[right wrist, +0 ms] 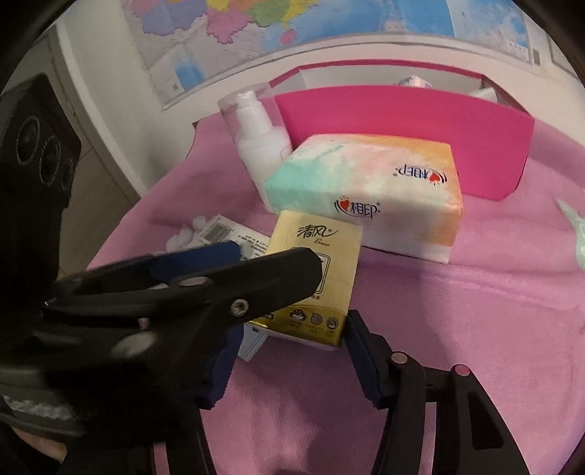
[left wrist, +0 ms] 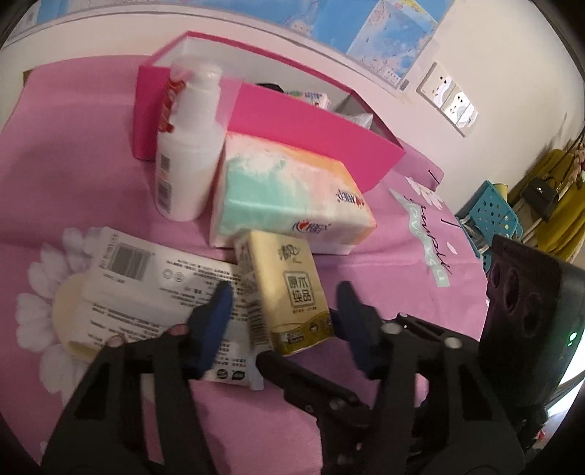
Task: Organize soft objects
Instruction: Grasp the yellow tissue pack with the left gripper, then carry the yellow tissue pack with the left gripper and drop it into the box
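A small yellow tissue pack (left wrist: pixel 287 290) (right wrist: pixel 314 277) lies on the pink cloth, partly on a flat white packet (left wrist: pixel 153 277) with a barcode. My left gripper (left wrist: pixel 283 321) is open, its blue pads (left wrist: pixel 215 321) either side of the yellow pack, not clamping it. My right gripper (right wrist: pixel 292 350) is open just in front of the same pack; the left gripper's finger (right wrist: pixel 190 285) crosses in front. Behind lies a larger pastel tissue pack (left wrist: pixel 289 197) (right wrist: pixel 369 190), beside a white pump bottle (left wrist: pixel 190 146) (right wrist: pixel 256 146). A pink box (left wrist: pixel 299 120) (right wrist: pixel 402 135) stands open at the back.
The pink box holds a few small packets (left wrist: pixel 310 97). A blue perforated basket (left wrist: pixel 493 215) and a yellow bag (left wrist: pixel 548 190) sit off the table's right. Wall sockets (left wrist: pixel 448 98) and a map (right wrist: pixel 292 29) are behind. Cotton balls (right wrist: pixel 193 228) lie by the white packet.
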### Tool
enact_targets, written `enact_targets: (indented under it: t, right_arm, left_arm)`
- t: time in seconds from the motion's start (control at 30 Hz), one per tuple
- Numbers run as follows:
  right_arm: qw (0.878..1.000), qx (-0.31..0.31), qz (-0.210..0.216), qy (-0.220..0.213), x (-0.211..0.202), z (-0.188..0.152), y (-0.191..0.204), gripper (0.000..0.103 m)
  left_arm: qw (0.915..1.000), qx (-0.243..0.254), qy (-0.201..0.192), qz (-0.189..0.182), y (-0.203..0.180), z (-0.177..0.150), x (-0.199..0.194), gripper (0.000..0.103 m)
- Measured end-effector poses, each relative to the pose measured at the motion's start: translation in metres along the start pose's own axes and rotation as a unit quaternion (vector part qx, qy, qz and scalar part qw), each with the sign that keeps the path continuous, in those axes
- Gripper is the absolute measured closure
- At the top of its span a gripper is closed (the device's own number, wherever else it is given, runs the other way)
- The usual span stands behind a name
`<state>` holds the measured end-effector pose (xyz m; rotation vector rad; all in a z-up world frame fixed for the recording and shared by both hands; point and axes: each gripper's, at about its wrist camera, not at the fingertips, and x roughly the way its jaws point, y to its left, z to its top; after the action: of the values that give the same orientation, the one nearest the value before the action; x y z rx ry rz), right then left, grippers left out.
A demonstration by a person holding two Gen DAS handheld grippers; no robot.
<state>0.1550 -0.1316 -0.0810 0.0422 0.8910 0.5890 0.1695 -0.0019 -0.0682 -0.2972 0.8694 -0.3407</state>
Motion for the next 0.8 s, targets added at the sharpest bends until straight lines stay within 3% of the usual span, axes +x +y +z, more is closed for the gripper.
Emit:
enact_targets:
  t: [0.17, 0.33, 0.63, 0.8]
  right_arm:
    - [1.000, 0.005, 0.010, -0.003, -0.003, -0.002, -0.001, 0.047]
    - [1.000, 0.006, 0.010, -0.011, -0.008, 0.000, -0.002, 0.048]
    - [0.998, -0.016, 0.012, -0.065, -0.047, 0.020, 0.012, 0.048]
    - [0.994, -0.038, 0.006, -0.100, -0.070, 0.046, 0.018, 0.048]
  left_arm:
    - [1.0000, -0.003, 0.006, -0.002, -0.001, 0.001, 0.006, 0.050]
    - [1.0000, 0.003, -0.005, 0.005, -0.003, 0.003, -0.003, 0.062]
    - [0.9965, 0.048, -0.067, 0.014, -0.033, 0.024, -0.047, 0.062]
    - [0.9910, 0.078, -0.104, 0.032, -0.050, 0.055, -0.064, 0.062]
